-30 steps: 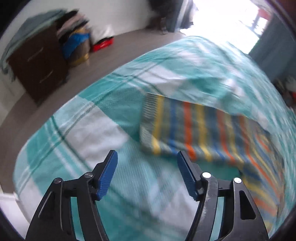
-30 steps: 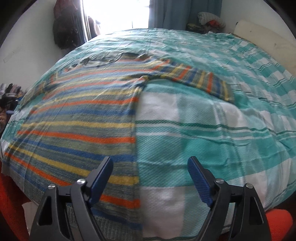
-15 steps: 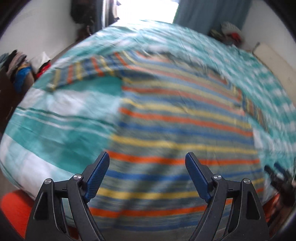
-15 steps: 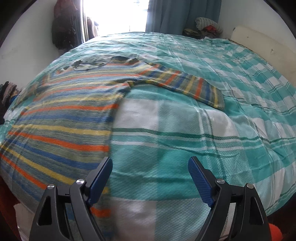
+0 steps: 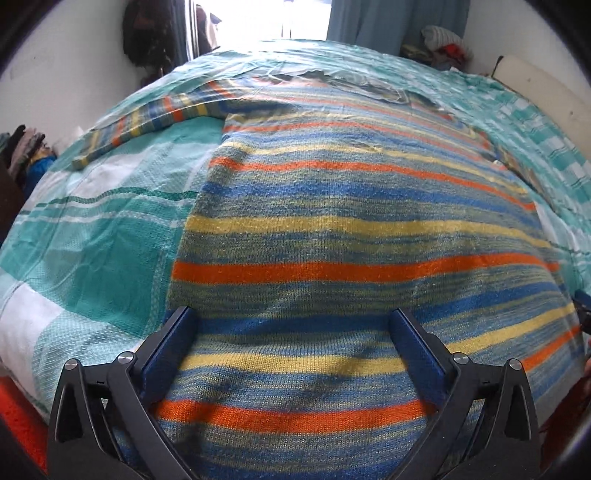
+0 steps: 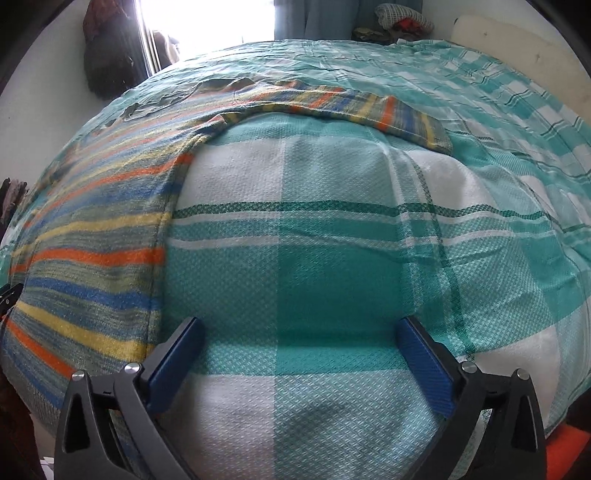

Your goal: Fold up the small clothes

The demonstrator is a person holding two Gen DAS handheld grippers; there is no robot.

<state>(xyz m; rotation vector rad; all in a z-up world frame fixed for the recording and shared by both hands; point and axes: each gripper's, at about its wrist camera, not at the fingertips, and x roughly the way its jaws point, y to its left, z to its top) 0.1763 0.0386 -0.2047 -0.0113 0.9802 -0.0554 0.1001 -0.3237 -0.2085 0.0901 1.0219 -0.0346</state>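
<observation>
A small striped knit sweater, blue, yellow, orange and green, lies flat on a bed with a teal and white checked cover. Both sleeves are spread out; one shows in the left wrist view, the other in the right wrist view. My left gripper is open and empty just above the sweater's lower hem. My right gripper is open and empty over the bare cover, to the right of the sweater's side edge.
Piled clothes stand left of the bed. A dark bag hangs by the bright window. More clothes lie at the far corner, with a white board against the wall. An orange surface lies below the bed's near edge.
My left gripper has swung from the left sleeve side round to the sweater's hem and come closer. My right gripper has shifted right, off the sweater and over the bare cover.
</observation>
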